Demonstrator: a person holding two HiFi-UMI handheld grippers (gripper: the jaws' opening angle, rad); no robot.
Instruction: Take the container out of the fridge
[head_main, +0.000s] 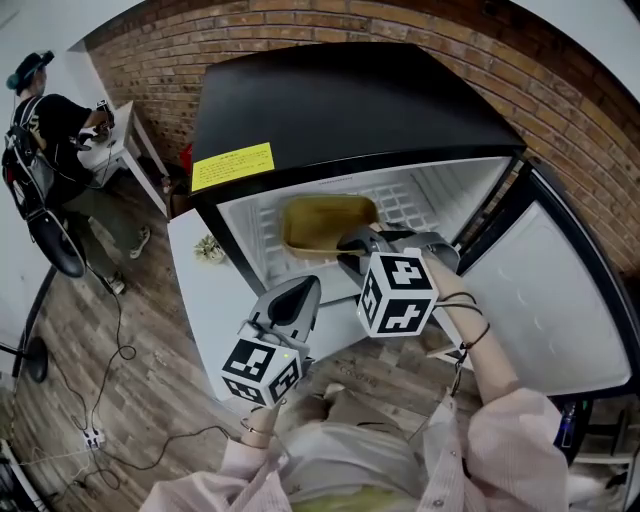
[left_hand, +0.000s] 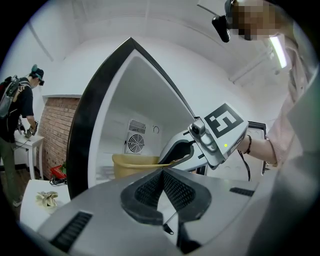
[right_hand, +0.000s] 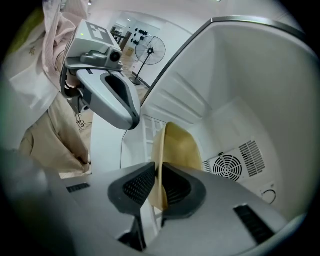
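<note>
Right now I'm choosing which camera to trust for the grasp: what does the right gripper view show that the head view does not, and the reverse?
Only the right gripper view: the grip itself, the right tool clamped on the wall of the yellow container, and the fan grille at the back of the fridge. Only the head view: the yellow label on the fridge top, the open door and a person off to the left. Both: the container in the fridge, and the left tool hanging clear of it.

tan container (head_main: 325, 222) on wire fridge shelf (head_main: 412, 203)
</note>
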